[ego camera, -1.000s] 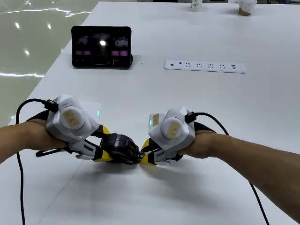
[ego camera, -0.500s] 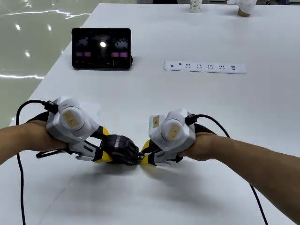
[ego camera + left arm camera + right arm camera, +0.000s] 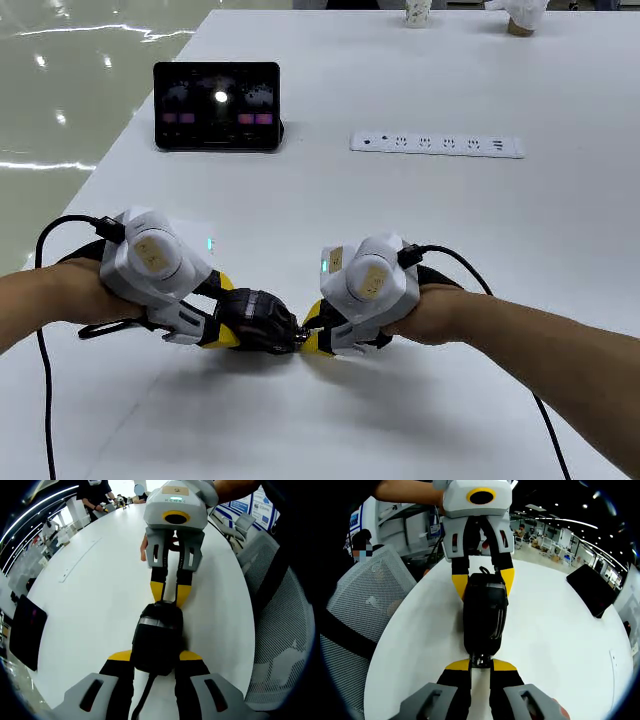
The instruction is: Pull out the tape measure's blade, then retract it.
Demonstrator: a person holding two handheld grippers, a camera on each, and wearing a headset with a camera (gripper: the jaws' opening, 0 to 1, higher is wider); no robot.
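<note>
Arms: left forearm [image 3: 40, 295] and right forearm [image 3: 545, 345] come in from the sides and are cut off at the picture's edges.
Cable: black cable [image 3: 42, 400] runs off the bottom edge by the left forearm (one more does the same on the right).
Left: left gripper [image 3: 156, 656] has its claw pressed on both sides of the black tape measure [image 3: 157, 635], at its back end.
Right: right gripper [image 3: 480, 665] has its claw squeezed almost together, pinching the little metal end at the tape measure's mouth.
Tape measure: between the two grippers, low at the near part of the white table [image 3: 400, 250]; I cannot tell if it touches.
Hard to see: in the head view the white gripper bodies cover most of the yellow fingertips.
Edge: the table's left edge runs close by the left forearm, with shiny floor [image 3: 60, 90] past it.
Open room: bare table behind the grippers and to the right.
Farther back: dark tablet [image 3: 217, 105] stands up; white power strip [image 3: 437, 143] lies flat, both well apart from the grippers.
Far edge: two cups [image 3: 418, 10], cut off at the top.
</note>
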